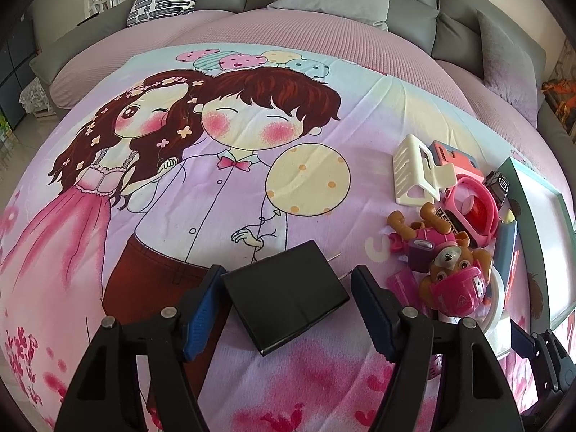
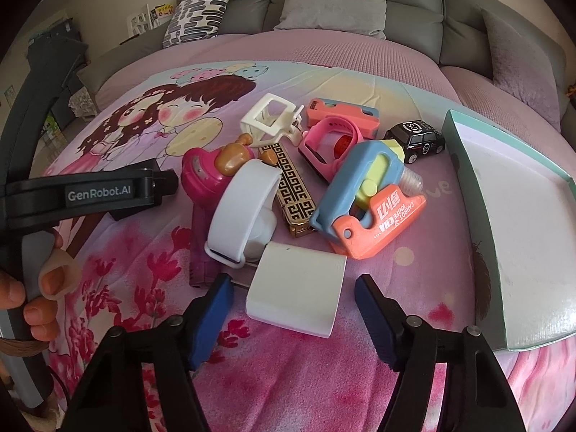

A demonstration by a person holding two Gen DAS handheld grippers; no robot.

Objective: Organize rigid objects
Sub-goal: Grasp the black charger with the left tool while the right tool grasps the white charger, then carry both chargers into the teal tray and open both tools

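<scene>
A flat black box point(image 1: 286, 297) lies on the cartoon blanket between the open fingers of my left gripper point(image 1: 288, 309), which do not touch it. My right gripper point(image 2: 293, 318) is open around a white rounded box point(image 2: 298, 291). Behind it lies a pile: a white band point(image 2: 241, 205), a gold patterned case point(image 2: 295, 194), a blue and orange carrot knife toy point(image 2: 363, 198), a pink watch point(image 2: 331, 144), a white clip point(image 2: 271, 120), a pink pup toy point(image 2: 212, 169) and a black toy car point(image 2: 415, 138). The pup toy point(image 1: 450, 270) also shows in the left wrist view.
A teal-rimmed box lid point(image 2: 518, 216) with a white inside lies at the right of the pile, also in the left wrist view point(image 1: 543, 223). A grey sofa back with cushions point(image 2: 334, 0) stands behind the bed. The left gripper's body point(image 2: 90, 194) is at the left.
</scene>
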